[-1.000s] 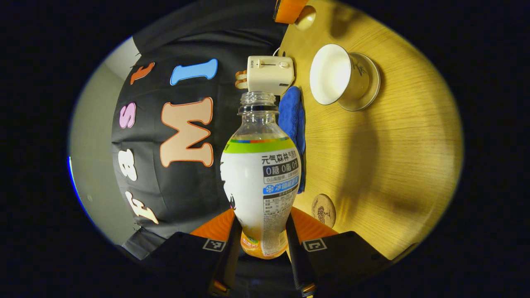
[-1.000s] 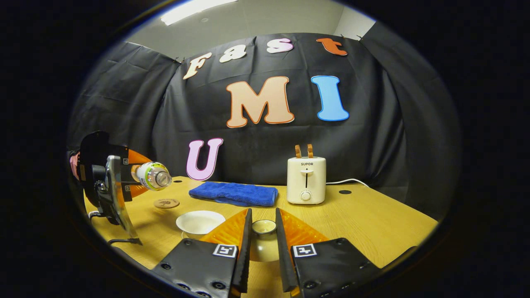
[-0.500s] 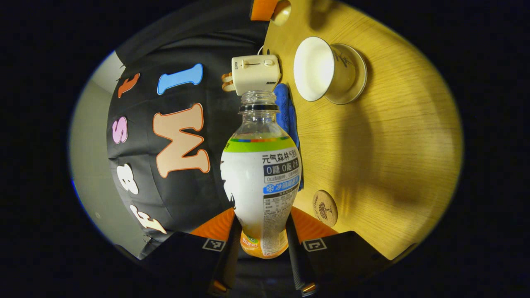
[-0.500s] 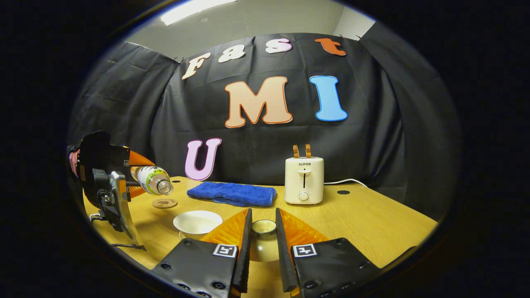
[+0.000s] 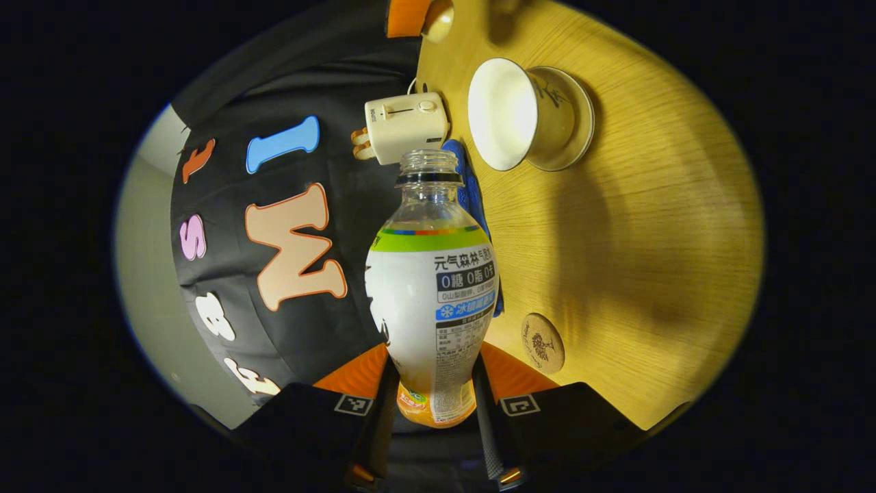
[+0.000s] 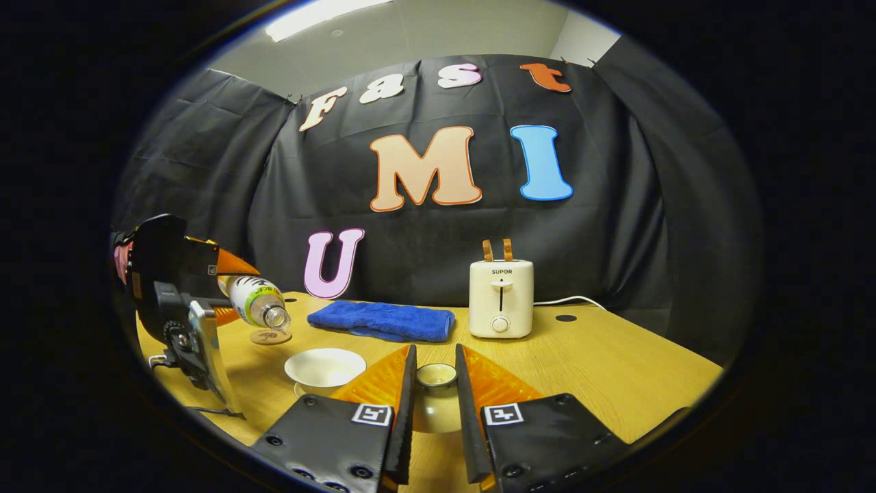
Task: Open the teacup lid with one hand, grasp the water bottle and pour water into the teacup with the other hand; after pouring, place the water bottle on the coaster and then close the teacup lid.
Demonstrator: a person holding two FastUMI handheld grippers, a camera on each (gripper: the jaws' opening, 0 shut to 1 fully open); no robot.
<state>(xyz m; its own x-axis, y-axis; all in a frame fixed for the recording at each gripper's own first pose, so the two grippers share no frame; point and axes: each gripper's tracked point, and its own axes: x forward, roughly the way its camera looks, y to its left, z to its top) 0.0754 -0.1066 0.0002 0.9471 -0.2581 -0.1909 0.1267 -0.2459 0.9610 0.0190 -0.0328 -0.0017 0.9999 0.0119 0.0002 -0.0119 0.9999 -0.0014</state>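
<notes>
- The left gripper [image 5: 430,411] held the bottle [image 5: 431,301] near its bottom, with one finger pressed on each side.
- In the right gripper view, the bottle [image 6: 259,302] had tipped more than it had a second ago. Then it lay almost flat. Now its open mouth had dipped lower.
- In that view the mouth had also come a little nearer to the cup [image 6: 324,365], but it was not over the cup yet.
- In the left gripper view, the cup [image 5: 510,113] had slid closer to the bottle's mouth than it was a second ago.
- I think this meant the pour was just about to start. No water could be seen coming out.
- The bottle's long way ran from the left gripper out toward the cup, slanting down. The mouth was the low end and had no cap on it.
- The right gripper [image 6: 436,411] held the lid [image 6: 436,375] by its knob, with the fingers close together on it, just above the tabletop [image 6: 616,370] to the right of the cup. It had hardly moved.
- The cup stood open on its saucer [image 5: 571,130].
- The coaster [image 6: 270,336] lay bare behind the cup, under the tipped bottle. The bottle goes there later.
</notes>
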